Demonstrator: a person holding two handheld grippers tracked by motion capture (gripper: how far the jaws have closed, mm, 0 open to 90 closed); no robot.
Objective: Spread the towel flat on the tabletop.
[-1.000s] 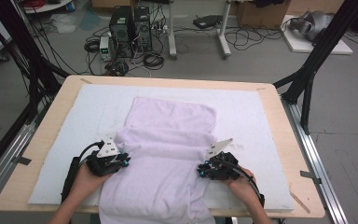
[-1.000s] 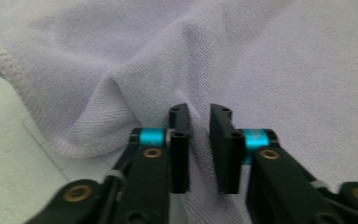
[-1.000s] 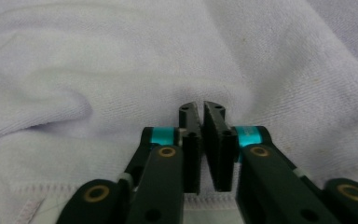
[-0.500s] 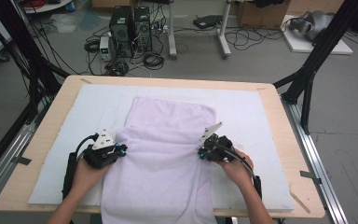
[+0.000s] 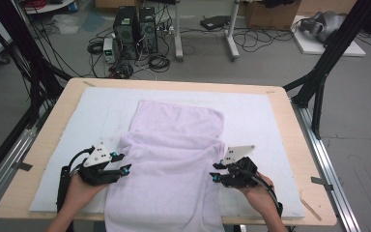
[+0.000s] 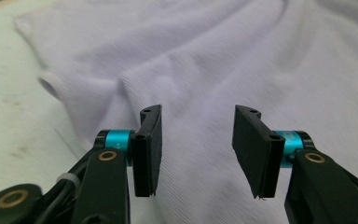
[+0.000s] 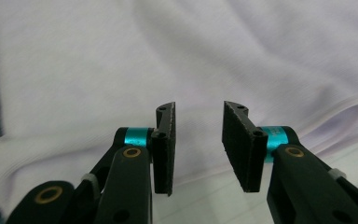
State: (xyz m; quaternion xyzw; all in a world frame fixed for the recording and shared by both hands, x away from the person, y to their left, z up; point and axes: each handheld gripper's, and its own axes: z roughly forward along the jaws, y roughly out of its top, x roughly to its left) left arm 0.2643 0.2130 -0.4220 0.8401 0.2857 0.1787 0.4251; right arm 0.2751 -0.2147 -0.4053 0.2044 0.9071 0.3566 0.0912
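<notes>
A pale lilac cloth lies on the white mat, folded across its middle, with its near end hanging over the table's front edge. My left gripper rests at the cloth's left edge, pointing right. Its jaws have just been opening and stand apart above the ribbed fabric with nothing between them. My right gripper is at the cloth's right edge, pointing left. Its jaws have also just been opening and are empty, over the cloth's hem.
The white mat covers most of the wooden table. Black frame legs stand at the right corner, more at the left. Computers and cables sit on the floor beyond the far edge.
Both grippers went forward with the cloth's side edges, then came back toward the near edge. Their jaws opened and let go of the cloth.
</notes>
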